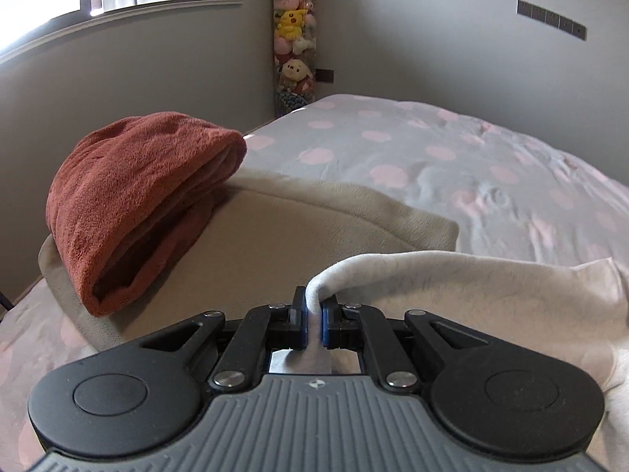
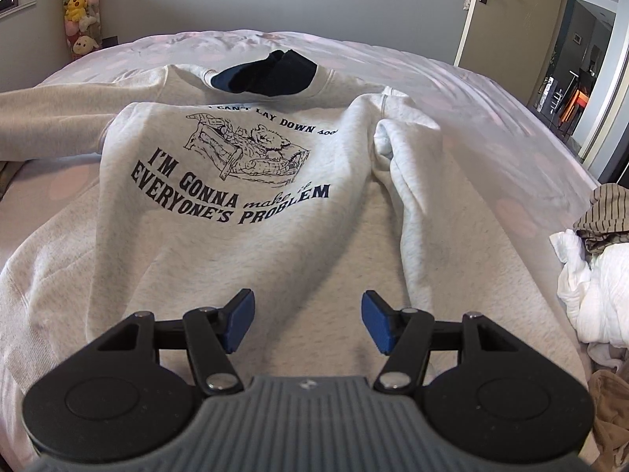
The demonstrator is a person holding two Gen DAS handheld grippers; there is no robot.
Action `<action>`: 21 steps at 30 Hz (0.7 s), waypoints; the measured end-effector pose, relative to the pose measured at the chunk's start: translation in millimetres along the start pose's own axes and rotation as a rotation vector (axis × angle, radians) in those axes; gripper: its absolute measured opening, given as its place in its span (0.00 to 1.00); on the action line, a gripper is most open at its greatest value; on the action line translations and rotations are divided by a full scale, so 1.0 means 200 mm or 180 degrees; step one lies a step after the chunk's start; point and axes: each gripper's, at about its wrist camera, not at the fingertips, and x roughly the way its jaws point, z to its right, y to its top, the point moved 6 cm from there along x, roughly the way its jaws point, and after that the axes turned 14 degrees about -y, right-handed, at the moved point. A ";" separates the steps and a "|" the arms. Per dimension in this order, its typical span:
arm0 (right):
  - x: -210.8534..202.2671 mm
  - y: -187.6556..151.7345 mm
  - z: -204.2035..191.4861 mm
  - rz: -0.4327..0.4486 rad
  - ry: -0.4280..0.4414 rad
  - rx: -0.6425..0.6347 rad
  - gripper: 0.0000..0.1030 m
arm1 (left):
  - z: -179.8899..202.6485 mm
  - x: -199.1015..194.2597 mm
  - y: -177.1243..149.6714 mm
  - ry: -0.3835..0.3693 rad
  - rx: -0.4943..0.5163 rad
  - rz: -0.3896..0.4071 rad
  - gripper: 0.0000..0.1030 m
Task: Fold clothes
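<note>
Left wrist view: left gripper [image 1: 313,314] fingers clamped on a bunched fold of the grey sweatshirt [image 1: 491,295], cloth trailing off to the right. Right wrist view: same sweatshirt [image 2: 243,244] spread print-up across the bed [image 2: 491,90], one sleeve [image 2: 51,118] stretched out to the left, the other sleeve [image 2: 397,157] already folded in along the body. Right gripper [image 2: 306,324] fingers apart, nothing between them, poised over the lower hem area.

Likely trouble: thin pinch on thick fleece, so possible slip mid-carry and a crooked fold. Body unpinned under the open right fingers, so a pull from the left may drag the whole garment and wrinkle the print. Folded rust towel [image 1: 137,204] on the beige blanket [image 1: 295,228] close by, easy to nudge. Heap of unfolded laundry [image 2: 593,267] at the bed's right edge, apt to snag a sweep.

Hard to make out: which part of the sweatshirt is pinched, cuff or hem. Dark item [image 2: 271,72] at the collar, identity unclear. Left gripper absent from the right wrist view.
</note>
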 end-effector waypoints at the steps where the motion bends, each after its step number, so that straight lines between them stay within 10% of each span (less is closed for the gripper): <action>1: 0.01 0.00 0.00 -0.0019 -0.0004 0.0000 0.62 | 0.00 0.03 -0.02 0.0058 0.0043 -0.0040 0.05; 8: 0.02 0.04 0.04 -0.0081 0.0061 0.0169 0.62 | 0.06 0.09 -0.08 0.0346 0.0305 -0.0146 0.10; 13: -0.03 0.20 0.22 0.0155 0.0177 0.0632 0.62 | 0.12 -0.04 -0.03 0.0375 0.0439 0.0149 0.49; 21: 0.07 0.43 0.76 0.0323 -0.0239 0.1032 0.62 | 0.30 -0.15 0.01 0.0144 0.0664 0.0398 0.50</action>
